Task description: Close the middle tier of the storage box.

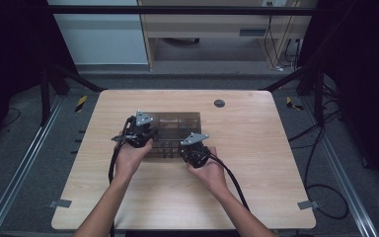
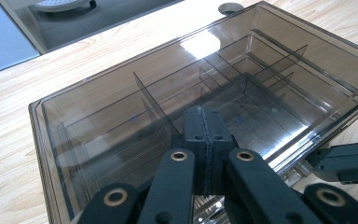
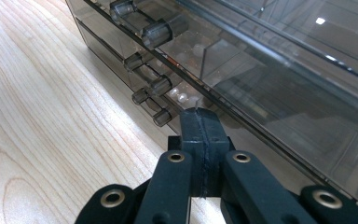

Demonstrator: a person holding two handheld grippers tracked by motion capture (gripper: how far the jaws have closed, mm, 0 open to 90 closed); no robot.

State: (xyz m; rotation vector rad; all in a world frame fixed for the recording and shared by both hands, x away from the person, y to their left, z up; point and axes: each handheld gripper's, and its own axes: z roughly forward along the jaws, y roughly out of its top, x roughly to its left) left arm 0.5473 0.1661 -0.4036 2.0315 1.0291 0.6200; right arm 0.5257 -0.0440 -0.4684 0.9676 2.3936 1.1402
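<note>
Wooden table (image 1: 256, 163), light grain, rounded corners, a round dark grommet (image 1: 219, 103) well beyond both tongs. Smoked see-through plastic organizer box (image 1: 177, 123) sits mid-table, directly in front of and between the two tongs, touching or just past their tips in the high view. Box is dark grey-brown tinted and rectangular, with a flat clear lid (image 2: 205, 88) that catches a bright glare patch; thin internal dividers (image 2: 154, 105) under the lid split it into several compartments. In the right gripper view the box's side wall (image 3: 242, 88) runs diagonally ahead of the jaws, carrying short cylindrical pegs (image 3: 156, 32) in the same smoky plastic, hinge or latch, cannot tell which; small pale round bits show blurred through the wall. Left gripper (image 2: 204, 119): jaws pressed together, nothing between them, tips over the box's near edge, on top of or just above the lid. Right gripper (image 3: 199, 120): jaws pressed together, empty, tips at the box's lower side edge just beside the nearest peg, contact unclear. Left hand (image 1: 131, 155) and right hand (image 1: 208, 170) hold the tongs from the near side, forearms coming up from the table's near edge. The other gripper's black tip (image 2: 349, 161) shows low at right in the left gripper view, just beside the box's edge.
</note>
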